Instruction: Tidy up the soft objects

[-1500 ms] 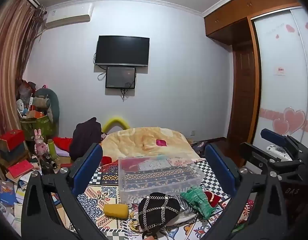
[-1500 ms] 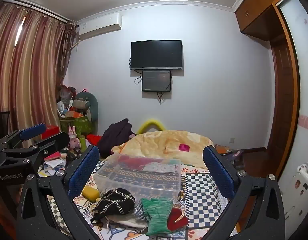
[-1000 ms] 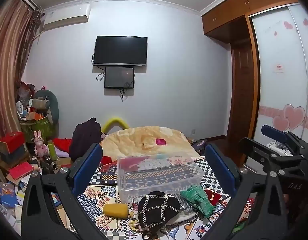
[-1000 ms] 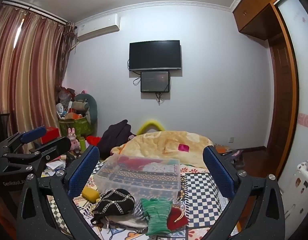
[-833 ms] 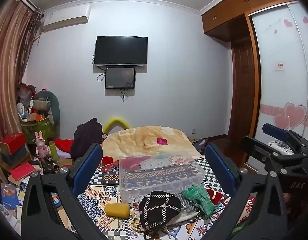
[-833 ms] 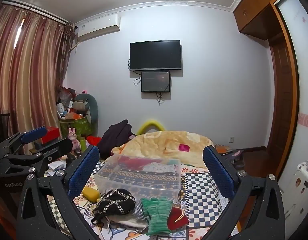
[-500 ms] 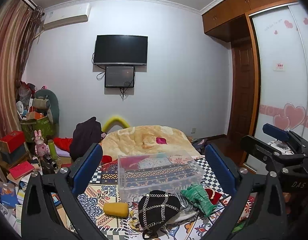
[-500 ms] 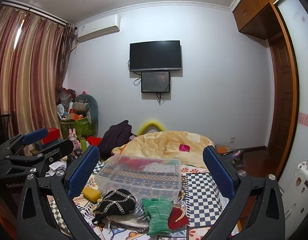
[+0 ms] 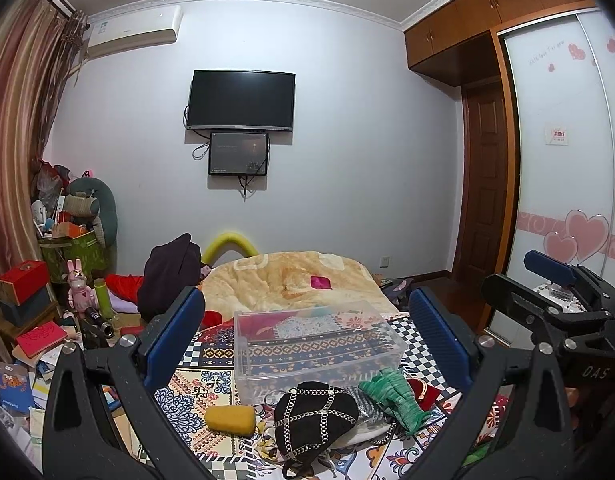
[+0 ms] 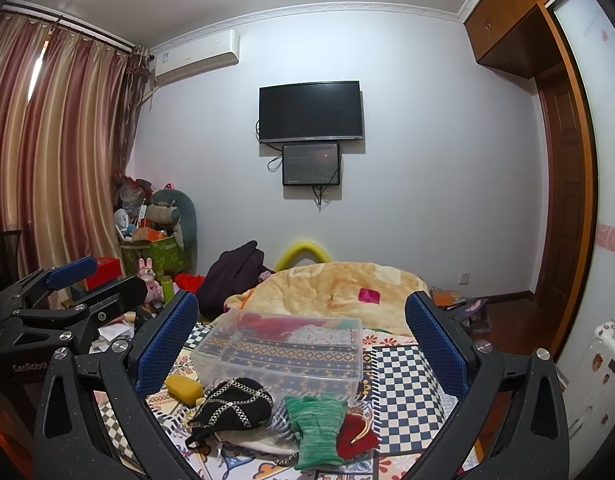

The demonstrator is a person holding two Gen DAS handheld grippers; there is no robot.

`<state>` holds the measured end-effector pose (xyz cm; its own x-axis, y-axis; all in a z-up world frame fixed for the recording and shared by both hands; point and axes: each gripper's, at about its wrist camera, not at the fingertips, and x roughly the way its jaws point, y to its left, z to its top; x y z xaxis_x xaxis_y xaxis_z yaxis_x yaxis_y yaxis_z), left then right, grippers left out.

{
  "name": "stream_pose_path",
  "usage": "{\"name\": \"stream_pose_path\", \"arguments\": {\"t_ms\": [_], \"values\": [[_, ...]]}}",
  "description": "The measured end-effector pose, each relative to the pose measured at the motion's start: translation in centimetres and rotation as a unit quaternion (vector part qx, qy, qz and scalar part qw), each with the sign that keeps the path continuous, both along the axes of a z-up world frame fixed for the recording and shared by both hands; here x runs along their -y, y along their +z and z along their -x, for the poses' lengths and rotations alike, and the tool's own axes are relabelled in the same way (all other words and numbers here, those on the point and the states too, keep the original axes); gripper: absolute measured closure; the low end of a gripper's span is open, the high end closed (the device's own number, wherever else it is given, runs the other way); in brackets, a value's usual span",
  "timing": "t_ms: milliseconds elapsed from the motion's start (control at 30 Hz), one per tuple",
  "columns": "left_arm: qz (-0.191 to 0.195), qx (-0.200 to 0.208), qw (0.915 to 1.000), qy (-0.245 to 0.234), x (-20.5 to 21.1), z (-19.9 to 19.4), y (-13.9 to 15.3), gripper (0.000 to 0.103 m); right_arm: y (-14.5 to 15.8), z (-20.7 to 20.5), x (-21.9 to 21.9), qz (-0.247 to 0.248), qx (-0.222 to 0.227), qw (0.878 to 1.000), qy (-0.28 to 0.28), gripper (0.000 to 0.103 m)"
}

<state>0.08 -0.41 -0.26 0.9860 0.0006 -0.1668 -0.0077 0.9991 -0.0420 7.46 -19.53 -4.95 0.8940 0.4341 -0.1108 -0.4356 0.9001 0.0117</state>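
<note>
A clear plastic bin (image 9: 315,344) (image 10: 283,350) stands on the patterned bedspread (image 9: 195,380). In front of it lie a black hat with a chain pattern (image 9: 313,412) (image 10: 231,404), a yellow sponge (image 9: 229,420) (image 10: 184,388), a green glove (image 9: 391,398) (image 10: 317,432) and a small red item (image 9: 421,390) (image 10: 355,434). My left gripper (image 9: 305,332) is open and empty, held above and short of them. My right gripper (image 10: 301,332) is open and empty too. Each gripper shows at the edge of the other's view.
A yellow blanket (image 9: 291,280) lies heaped behind the bin, with dark clothing (image 9: 169,276) to its left. Boxes, books and toys (image 9: 39,312) crowd the floor at the left. A wardrobe with sliding doors (image 9: 563,168) stands at the right.
Both views shift only slightly; the grippers hover with a small drift. Nothing was taken hold of or moved on the bed.
</note>
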Motion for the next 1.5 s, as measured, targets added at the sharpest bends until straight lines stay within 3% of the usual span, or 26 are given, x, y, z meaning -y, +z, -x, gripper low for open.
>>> {"name": "stream_pose_path", "arguments": {"t_ms": [1500], "values": [[-0.003,-0.016,0.9999,-0.003,0.2,-0.8,-1.0,0.000,0.2,-0.1,-0.3,-0.003,-0.009,1.000,0.006,0.000]]}}
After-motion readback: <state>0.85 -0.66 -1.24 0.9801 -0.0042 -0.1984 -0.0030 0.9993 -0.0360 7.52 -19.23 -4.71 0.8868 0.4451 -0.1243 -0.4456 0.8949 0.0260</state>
